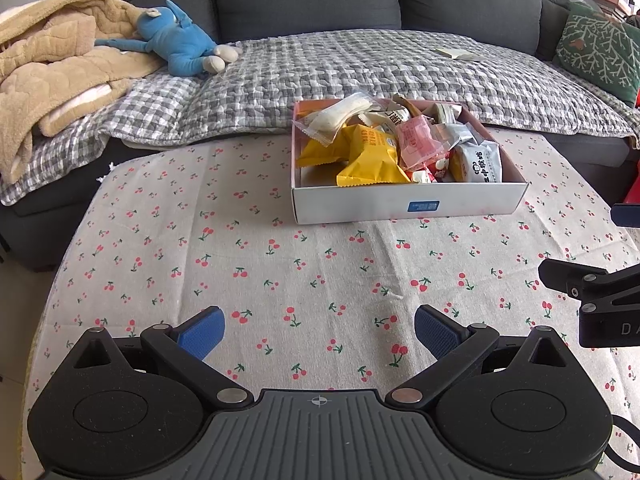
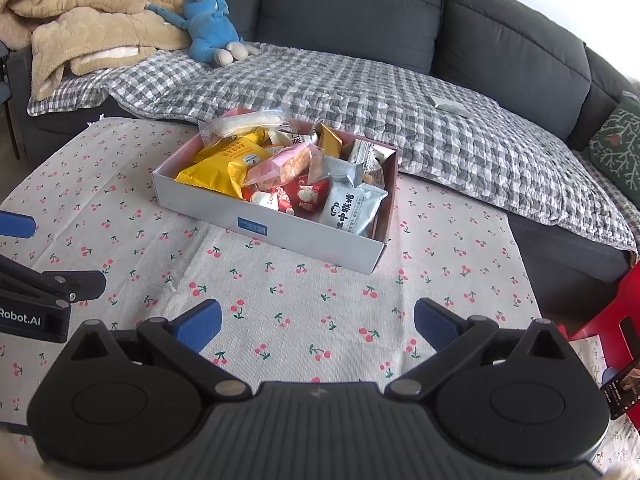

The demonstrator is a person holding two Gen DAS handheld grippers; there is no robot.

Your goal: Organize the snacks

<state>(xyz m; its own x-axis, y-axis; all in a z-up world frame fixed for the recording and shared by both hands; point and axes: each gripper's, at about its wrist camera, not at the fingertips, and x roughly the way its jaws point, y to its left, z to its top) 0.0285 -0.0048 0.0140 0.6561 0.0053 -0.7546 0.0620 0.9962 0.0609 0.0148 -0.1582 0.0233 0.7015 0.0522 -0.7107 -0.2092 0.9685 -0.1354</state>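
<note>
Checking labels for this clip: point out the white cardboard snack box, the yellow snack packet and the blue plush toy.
white cardboard snack box [image 1: 360,202], left wrist view, front wall
yellow snack packet [image 2: 224,170], right wrist view, packet face
blue plush toy [image 1: 180,46], left wrist view, torso

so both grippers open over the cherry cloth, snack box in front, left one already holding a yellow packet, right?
Not quite. The left gripper holds nothing: in the left wrist view its fingers stand wide apart over bare cherry cloth. The yellow packet lies in the snack box. The rest holds: the right gripper is open too, with the box in front.
</note>
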